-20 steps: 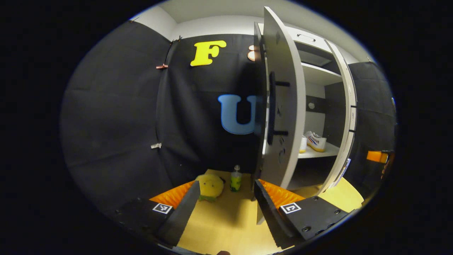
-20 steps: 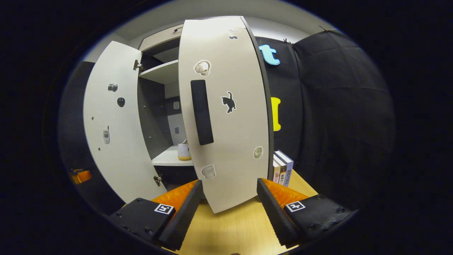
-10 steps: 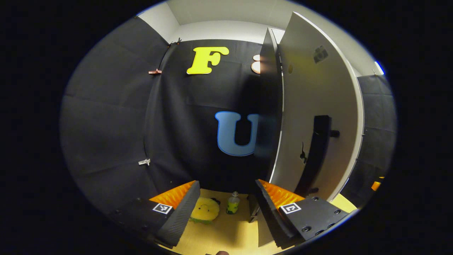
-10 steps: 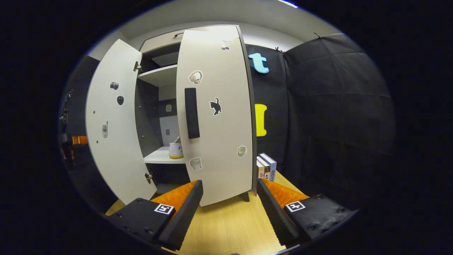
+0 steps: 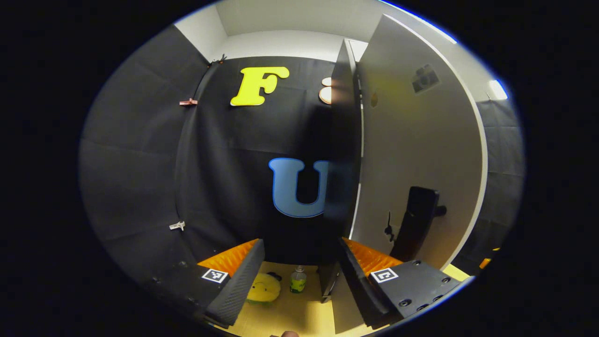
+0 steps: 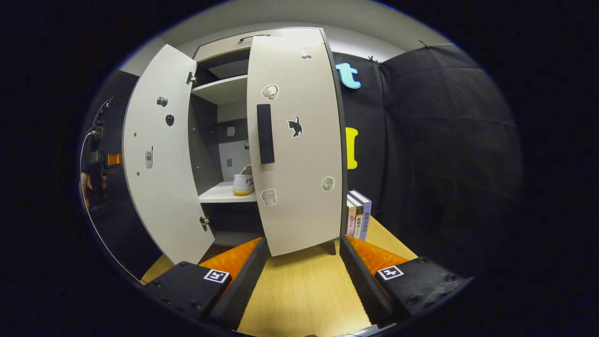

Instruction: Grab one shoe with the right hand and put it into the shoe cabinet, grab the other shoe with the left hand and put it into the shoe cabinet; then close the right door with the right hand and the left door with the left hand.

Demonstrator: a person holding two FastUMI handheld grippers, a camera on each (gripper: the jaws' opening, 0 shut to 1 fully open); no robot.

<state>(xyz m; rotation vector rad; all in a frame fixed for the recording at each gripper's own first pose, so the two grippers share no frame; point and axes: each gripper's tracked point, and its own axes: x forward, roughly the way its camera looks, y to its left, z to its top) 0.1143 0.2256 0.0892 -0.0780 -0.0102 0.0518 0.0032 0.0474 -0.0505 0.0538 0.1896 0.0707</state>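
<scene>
Your right gripper (image 6: 303, 276) is hanging over the bench (image 6: 299, 295) with its fingers spread wide and gripping nothing, facing the right door (image 6: 297, 145), which is looking nearly shut. Your left gripper (image 5: 299, 276) is also spread wide and empty, sitting beside the left door (image 5: 419, 154), which is standing open, probably ready for a push. At least 1 shoe (image 6: 244, 181) is resting on the shelf (image 6: 227, 193) inside the shoe cabinet (image 6: 224, 84).

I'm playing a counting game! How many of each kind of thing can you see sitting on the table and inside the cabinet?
Books: 3
Shoes: 1 showing
Plush toys: 1
Bottles: 1
Total: 6
</scene>
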